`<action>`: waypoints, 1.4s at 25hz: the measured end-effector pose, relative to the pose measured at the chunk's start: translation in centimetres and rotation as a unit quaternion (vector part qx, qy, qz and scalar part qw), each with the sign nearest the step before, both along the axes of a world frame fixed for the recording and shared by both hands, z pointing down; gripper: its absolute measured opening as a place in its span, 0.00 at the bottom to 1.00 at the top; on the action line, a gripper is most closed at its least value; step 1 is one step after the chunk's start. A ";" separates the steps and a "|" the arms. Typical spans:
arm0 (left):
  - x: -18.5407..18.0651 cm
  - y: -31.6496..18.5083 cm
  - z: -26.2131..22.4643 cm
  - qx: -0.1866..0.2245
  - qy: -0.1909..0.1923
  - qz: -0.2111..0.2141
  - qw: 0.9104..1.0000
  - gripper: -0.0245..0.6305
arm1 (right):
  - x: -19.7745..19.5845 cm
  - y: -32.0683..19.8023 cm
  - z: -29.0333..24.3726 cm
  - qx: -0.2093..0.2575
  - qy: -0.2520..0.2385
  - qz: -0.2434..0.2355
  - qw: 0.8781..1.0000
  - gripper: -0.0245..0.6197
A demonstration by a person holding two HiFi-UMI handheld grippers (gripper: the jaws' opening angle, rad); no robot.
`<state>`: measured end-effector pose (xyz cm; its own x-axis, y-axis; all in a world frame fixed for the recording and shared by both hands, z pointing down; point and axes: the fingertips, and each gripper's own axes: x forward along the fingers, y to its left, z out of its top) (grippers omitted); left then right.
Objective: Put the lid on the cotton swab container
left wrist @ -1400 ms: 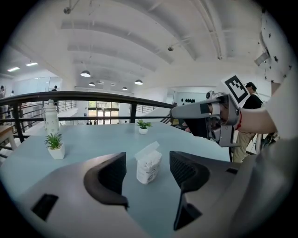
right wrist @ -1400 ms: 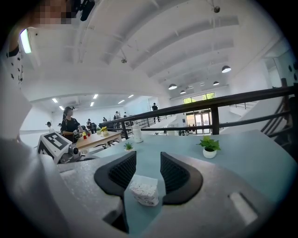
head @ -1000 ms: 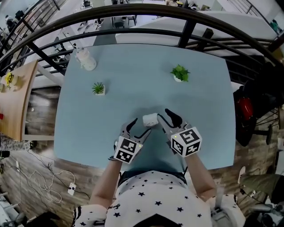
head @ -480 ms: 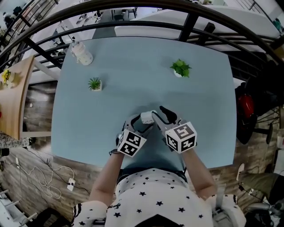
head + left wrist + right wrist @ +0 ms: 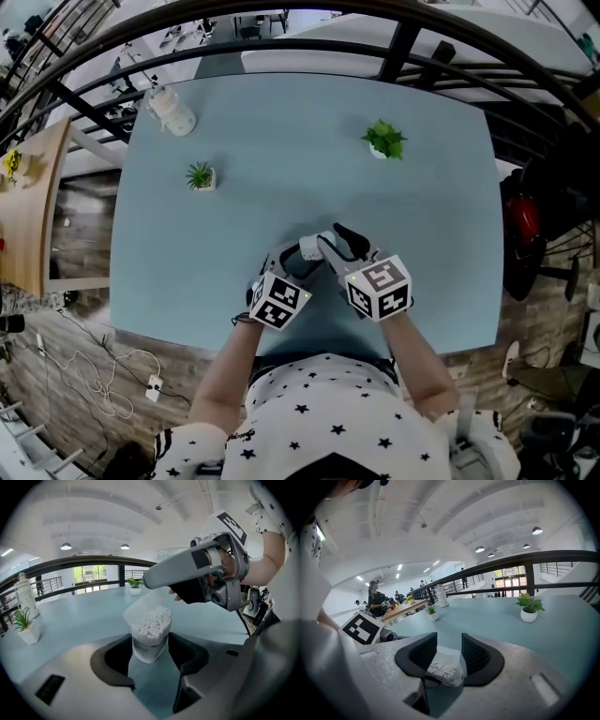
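The cotton swab container, a clear tub packed with white swabs, stands upright on the blue table near its front edge. My left gripper has just been closing its jaws, and their pads now touch the tub's two sides. The translucent lid is held in my shut right gripper, tilted just above and behind the swab tops. From the head view both grippers, left and right, meet over the white container. The tub's base is hidden.
Farther back on the table stand two small potted plants. A white bottle stands at the far left corner. A dark railing runs behind the table. The table's front edge lies just under my hands.
Both grippers have come lower and closer together. The left jaws, which stood off to the side of the container, now sit around it.
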<state>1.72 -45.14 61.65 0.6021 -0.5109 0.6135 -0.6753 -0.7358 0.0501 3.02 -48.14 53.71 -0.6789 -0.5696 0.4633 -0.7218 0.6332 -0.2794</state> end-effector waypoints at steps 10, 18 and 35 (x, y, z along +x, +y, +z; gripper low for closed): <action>0.0 -0.1 0.2 -0.001 0.002 0.001 1.000 0.40 | -0.2 1.0 1.2 -0.017 0.007 -0.007 1.000 0.26; 0.0 -0.1 0.4 -0.002 -0.002 -0.001 1.000 0.40 | -0.1 1.4 2.0 -0.024 0.015 -0.010 1.000 0.26; 0.0 0.0 0.3 -0.001 -0.008 -0.002 1.000 0.40 | 0.1 1.9 2.8 -0.030 0.045 -0.009 0.998 0.30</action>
<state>1.70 -45.17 61.99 0.5907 -0.5113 0.6242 -0.6784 -0.7335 0.0410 3.11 -46.28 56.47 -0.6430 -0.5264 0.5564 -0.7342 0.6303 -0.2522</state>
